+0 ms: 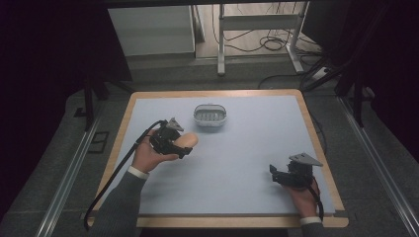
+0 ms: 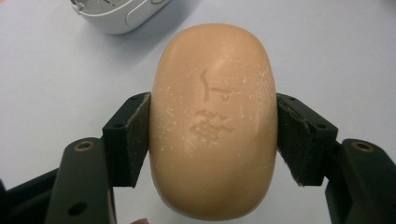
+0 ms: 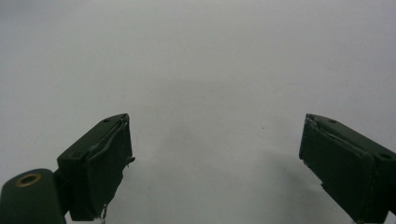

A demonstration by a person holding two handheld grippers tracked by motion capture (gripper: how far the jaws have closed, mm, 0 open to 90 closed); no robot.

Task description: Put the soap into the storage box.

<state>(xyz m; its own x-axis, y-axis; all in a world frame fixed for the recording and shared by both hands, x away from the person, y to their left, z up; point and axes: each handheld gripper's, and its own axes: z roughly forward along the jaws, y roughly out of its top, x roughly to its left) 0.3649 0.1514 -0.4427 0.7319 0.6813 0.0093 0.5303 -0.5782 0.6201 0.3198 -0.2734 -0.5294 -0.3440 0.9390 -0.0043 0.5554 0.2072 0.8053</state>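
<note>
While I am looking down over the pale blue surface, I am seeing it carrying little: a small grey dish sitting toward the far middle, and both of my hands working nearer me. My left tongs are pinching a peach-coloured soap bar across its width, both pads pressing flat against its rounded sides, and the bar is hanging just short of the dish, nearer me and to its left. My right tongs are resting spread wide at the near right, gripping nothing, well apart from everything else. I am judging the risk as slippage: the bar is smooth and curved, so any twist or loosening could be squirting it out before it is over the dish.
</note>
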